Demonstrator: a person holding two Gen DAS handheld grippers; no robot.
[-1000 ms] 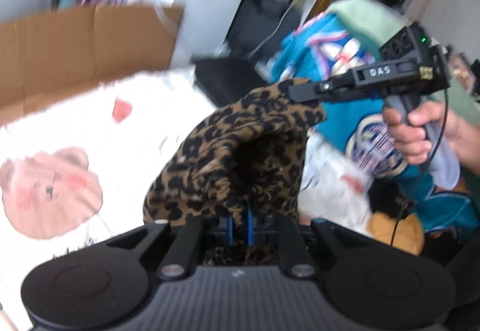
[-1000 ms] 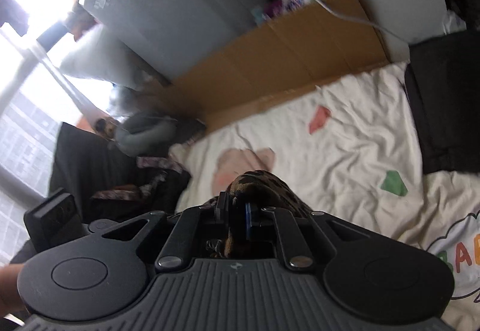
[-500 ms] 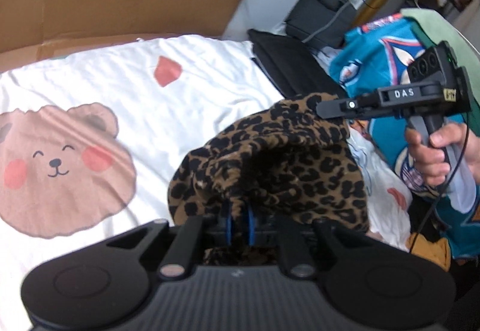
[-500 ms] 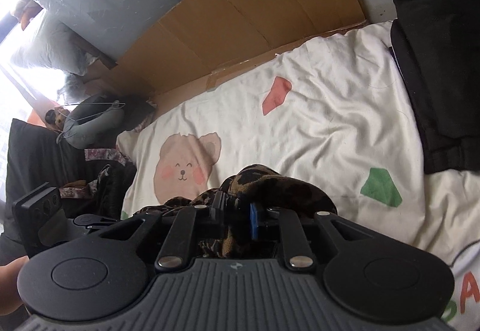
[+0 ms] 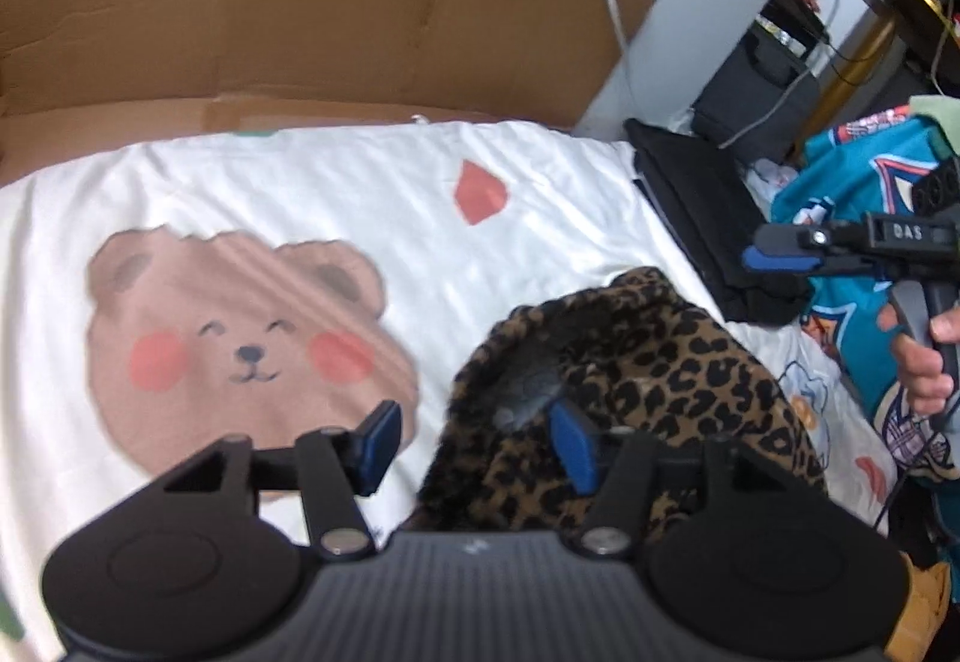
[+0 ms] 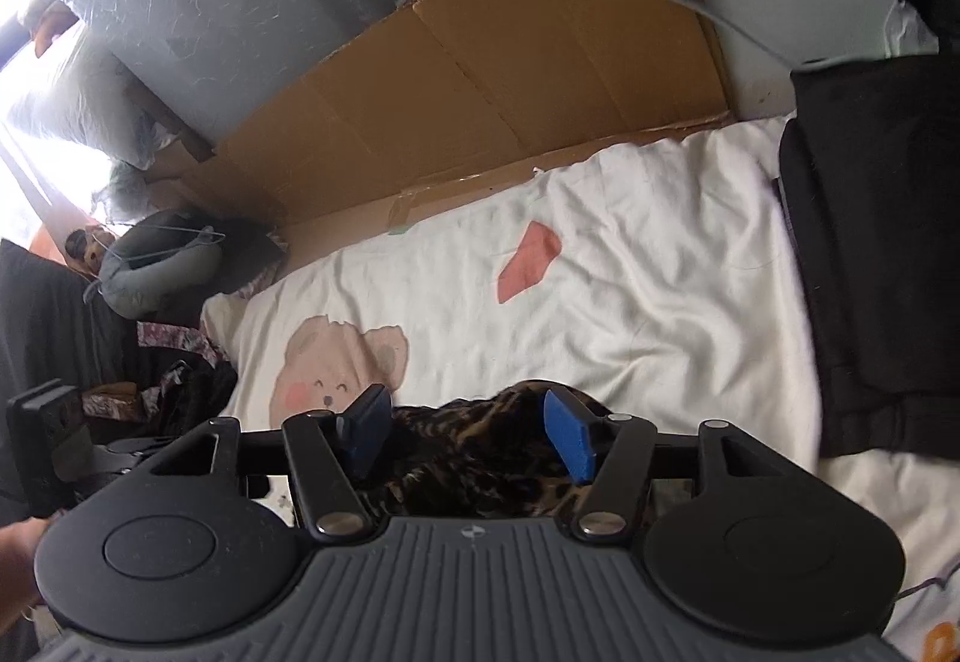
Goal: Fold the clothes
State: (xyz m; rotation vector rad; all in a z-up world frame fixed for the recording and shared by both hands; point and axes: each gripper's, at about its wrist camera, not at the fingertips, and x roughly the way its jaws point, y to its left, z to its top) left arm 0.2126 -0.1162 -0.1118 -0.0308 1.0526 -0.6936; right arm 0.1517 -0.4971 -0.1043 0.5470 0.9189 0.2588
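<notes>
A leopard-print garment [image 5: 648, 398] lies bunched on the white bear-print sheet [image 5: 336, 218]. My left gripper [image 5: 474, 443] is open just above its near left edge, its right finger over the fabric. My right gripper [image 6: 468, 437] is open with the same garment [image 6: 474, 458] lying below, between its fingers. In the left wrist view the right gripper [image 5: 780, 254] hangs apart from the garment, above its right side, held by a hand.
A folded black garment [image 5: 702, 218] lies on the sheet's right edge, also in the right wrist view [image 6: 882, 272]. A teal jersey [image 5: 864, 218] is heaped at the right. A cardboard wall [image 5: 300, 14] borders the sheet's far side. Dark clothes [image 6: 156, 386] lie left.
Both grippers opened and let go of the leopard-print garment. It dropped from its lifted, stretched position onto the sheet in a heap. The right gripper moved right, away from it.
</notes>
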